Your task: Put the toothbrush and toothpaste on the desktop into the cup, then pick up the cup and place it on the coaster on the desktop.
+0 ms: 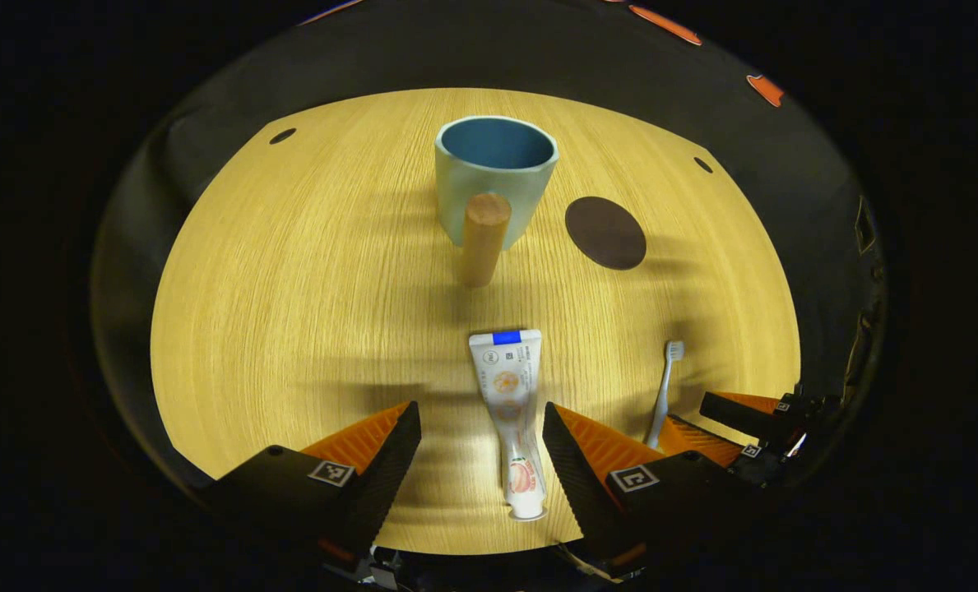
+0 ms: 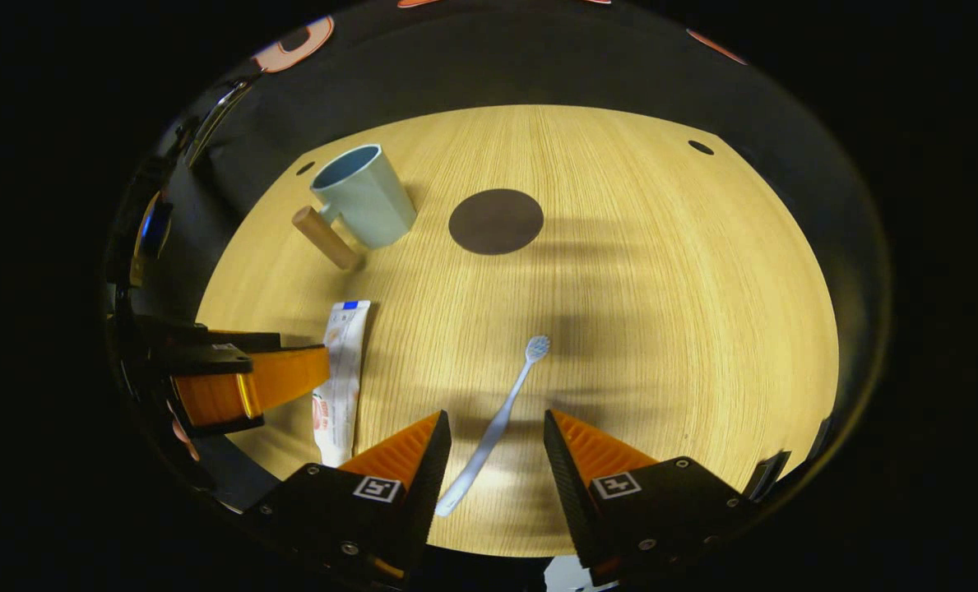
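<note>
A white toothpaste tube [image 1: 509, 411] lies flat on the wooden table, its cap end between the fingers of my open left gripper [image 1: 482, 419], which stand on either side without touching it. A pale toothbrush [image 2: 495, 423] lies on the table with its handle between the fingers of my open right gripper [image 2: 497, 427]. The light blue cup [image 1: 494, 177] with a wooden handle stands upright farther off. A dark round coaster [image 1: 605, 232] lies just right of the cup. In the right gripper view I also see the cup [image 2: 363, 193], the coaster [image 2: 496, 221], the toothpaste [image 2: 340, 378] and the left gripper [image 2: 250, 382].
The round wooden table [image 1: 291, 271] has small dark holes near its far edge [image 1: 282, 136]. The right gripper [image 1: 743, 427] shows at the right in the left gripper view, beside the toothbrush [image 1: 665, 386]. Dark booth wall surrounds the table.
</note>
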{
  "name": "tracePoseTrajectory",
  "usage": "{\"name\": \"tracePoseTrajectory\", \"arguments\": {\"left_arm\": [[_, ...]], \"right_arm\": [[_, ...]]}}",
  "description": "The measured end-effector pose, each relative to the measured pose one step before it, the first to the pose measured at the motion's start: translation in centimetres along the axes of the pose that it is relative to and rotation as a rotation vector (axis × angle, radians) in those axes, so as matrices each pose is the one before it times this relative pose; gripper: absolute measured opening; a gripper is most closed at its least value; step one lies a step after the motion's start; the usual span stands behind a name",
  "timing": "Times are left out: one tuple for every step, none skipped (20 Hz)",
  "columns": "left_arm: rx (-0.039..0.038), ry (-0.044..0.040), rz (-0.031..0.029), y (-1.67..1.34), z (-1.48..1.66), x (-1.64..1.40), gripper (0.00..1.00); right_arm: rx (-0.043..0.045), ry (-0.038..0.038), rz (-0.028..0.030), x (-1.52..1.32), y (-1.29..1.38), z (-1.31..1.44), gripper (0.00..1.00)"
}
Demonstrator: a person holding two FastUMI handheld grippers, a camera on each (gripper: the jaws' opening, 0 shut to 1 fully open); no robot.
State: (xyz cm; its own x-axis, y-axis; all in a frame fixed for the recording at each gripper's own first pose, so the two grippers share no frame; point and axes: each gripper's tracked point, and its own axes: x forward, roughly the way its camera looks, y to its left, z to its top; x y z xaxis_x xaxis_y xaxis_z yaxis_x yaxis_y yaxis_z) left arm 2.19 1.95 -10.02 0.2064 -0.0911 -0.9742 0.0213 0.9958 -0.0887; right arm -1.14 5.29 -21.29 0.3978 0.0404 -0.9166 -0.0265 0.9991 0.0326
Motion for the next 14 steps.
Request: {"name": "tracePoseTrajectory", "arguments": {"left_arm": [[0.00026, 0.01051, 0.00621, -0.052, 0.038, 0.099, 0.97], [-0.00054, 0.00737, 0.00303, -0.164, -0.015, 0.624, 0.97], [-0.00285, 0.02058, 0.00848, -0.026, -0.226, 0.601, 0.92], [-0.0014, 0.0248, 0.0012, -0.027, -0.35, 0.512, 0.92], [-0.00801, 0.00767, 0.00081, -0.005, 0.069, 0.435, 0.92], [-0.01061, 0.013, 0.00706, 0.192, -0.02, 0.356, 0.92], [-0.00508, 0.01588, 0.00327, -0.017, -0.185, 0.281, 0.89], [0.0009, 0.01049, 0.00431, -0.006, -0.153, 0.343, 0.86], [0.00367, 0.00621, 0.01025, 0.095, 0.023, 0.289, 0.83], [0.0032, 0.00195, 0.01417, 0.115, -0.098, 0.028, 0.84], [0.0062, -0.00453, 0.00987, 0.021, 0.106, 0.205, 0.82], [-0.01329, -0.00862, 0.01108, -0.021, 0.032, -0.124, 0.8], [-0.0003, -0.00551, -0.0046, -0.208, 0.161, 0.031, 0.72], [-0.00171, -0.0116, 0.00824, -0.058, -0.035, -0.064, 0.64]], "right_arm": [[-0.01233, 0.0312, 0.00187, 0.519, 0.107, -0.502, 0.68], [-0.01771, 0.03018, -0.00083, 0.618, 0.095, -0.491, 0.67], [-0.00856, 0.02631, -0.00862, 0.272, -0.206, -0.419, 0.59], [-0.00572, 0.01393, -0.00678, 0.162, -0.082, -0.185, 0.63], [0.00169, -0.01879, 0.00726, 0.092, 0.161, 0.563, 0.6], [0.0034, 0.00527, 0.0066, 0.201, 0.307, -0.024, 0.59], [-0.00649, 0.01603, -0.00447, 0.061, 0.068, -0.267, 0.6], [-0.00901, -0.00753, -0.01043, 0.075, -0.238, 0.235, 0.54], [-0.01222, 0.01213, -0.01203, 0.017, -0.222, -0.124, 0.49], [-0.01014, -0.0005, -0.00858, 0.125, -0.071, 0.095, 0.44], [-0.01467, -0.00227, 0.00152, 0.009, -0.026, 0.038, 0.36], [-0.00716, -0.00401, 0.00437, 0.012, -0.046, 0.016, 0.36], [-0.00414, -0.01318, -0.00041, -0.075, -0.058, 0.105, 0.29], [-0.01181, -0.00927, -0.002, -0.063, -0.108, -0.062, 0.28]]}}
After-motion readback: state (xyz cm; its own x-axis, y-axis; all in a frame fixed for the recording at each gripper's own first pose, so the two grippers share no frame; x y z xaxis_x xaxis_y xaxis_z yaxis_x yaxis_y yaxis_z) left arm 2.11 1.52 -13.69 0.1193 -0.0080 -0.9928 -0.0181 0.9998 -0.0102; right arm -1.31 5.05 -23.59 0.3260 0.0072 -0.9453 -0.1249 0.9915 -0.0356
